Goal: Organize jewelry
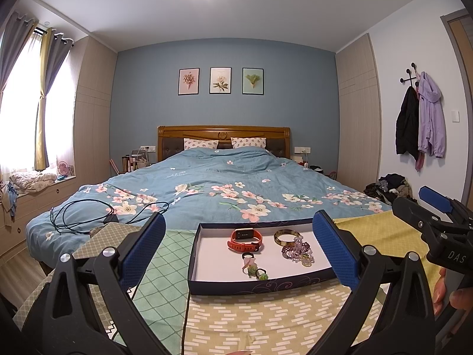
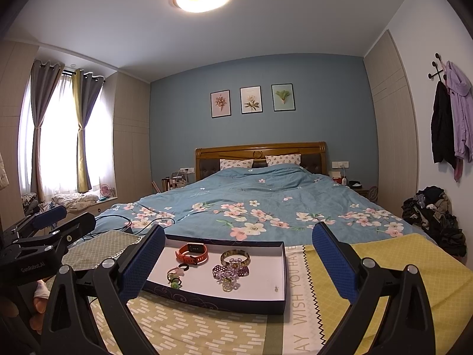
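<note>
We are holding the left gripper [image 1: 239,247] and the right gripper [image 2: 239,259] with their blue-padded fingers spread wide and gripping nothing, both hovering just short of the shallow box tray [image 1: 204,288] lying on the patterned cloth [image 1: 266,319] at the foot of the bed [image 1: 207,183]. Inside the tray, the orange watch [image 1: 244,238], the amber bangle [image 1: 286,236], the purple bead bracelets [image 1: 297,250] and the small rings [image 1: 252,267] are sitting loose on its white floor.

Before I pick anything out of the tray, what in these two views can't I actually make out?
- Beaded cluster: too tangled and small in both views to count its pieces.
- Tray: in the right wrist view, its left edge sits behind a finger; in the left wrist view, a finger covers its right edge.
- Orange watch: screen unreadable, too small.
- Speck: unidentifiable.
</note>
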A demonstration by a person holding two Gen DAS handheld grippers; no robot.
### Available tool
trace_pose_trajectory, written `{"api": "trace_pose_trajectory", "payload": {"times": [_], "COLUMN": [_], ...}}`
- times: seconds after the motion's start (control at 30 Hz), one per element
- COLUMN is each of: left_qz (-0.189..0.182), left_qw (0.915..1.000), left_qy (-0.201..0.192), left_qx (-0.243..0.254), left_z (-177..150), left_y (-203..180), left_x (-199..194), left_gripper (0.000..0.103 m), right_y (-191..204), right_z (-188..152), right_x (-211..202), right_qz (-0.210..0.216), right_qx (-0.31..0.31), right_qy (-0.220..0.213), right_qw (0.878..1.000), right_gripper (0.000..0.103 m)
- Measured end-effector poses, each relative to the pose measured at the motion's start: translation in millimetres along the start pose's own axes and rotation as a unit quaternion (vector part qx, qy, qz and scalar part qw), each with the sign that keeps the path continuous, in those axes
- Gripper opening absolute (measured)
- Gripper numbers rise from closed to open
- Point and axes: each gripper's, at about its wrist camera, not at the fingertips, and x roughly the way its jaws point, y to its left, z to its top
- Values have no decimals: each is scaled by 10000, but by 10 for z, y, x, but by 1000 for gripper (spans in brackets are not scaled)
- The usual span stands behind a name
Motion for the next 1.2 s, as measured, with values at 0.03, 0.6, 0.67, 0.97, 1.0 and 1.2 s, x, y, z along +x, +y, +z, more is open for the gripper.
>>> {"api": "trace_pose_trajectory", "payload": {"times": [0.03, 0.6, 0.67, 0.97, 1.0, 1.2], "left_qz": [-5, -22, -21, 89, 87, 99], "left_qw": [10000, 10000, 10000, 9999, 9999, 9998], "left_qy": [3, 27, 25, 14, 18, 165], "left_qx": [0, 10, 8, 71, 75, 106], "left_z": [-3, -42, -42, -47, -43, -78], "left_y": [-2, -3, -3, 5, 5, 26], "left_x": [1, 40, 39, 39, 40, 75], "left_gripper": [98, 98, 98, 98, 98, 98], "right_y": [0, 12, 11, 22, 22, -9], "right_z": [0, 9, 9, 5, 5, -3], "right_x": [0, 41, 39, 44, 48, 32], "right_qz": [-2, -2, 2, 11, 11, -46], "right_qx": [-2, -7, 0, -1, -2, -15], "right_qy": [5, 21, 21, 47, 52, 79], "right_qw": [10000, 10000, 10000, 10000, 10000, 10000], "right_gripper": [96, 96, 96, 96, 96, 96]}}
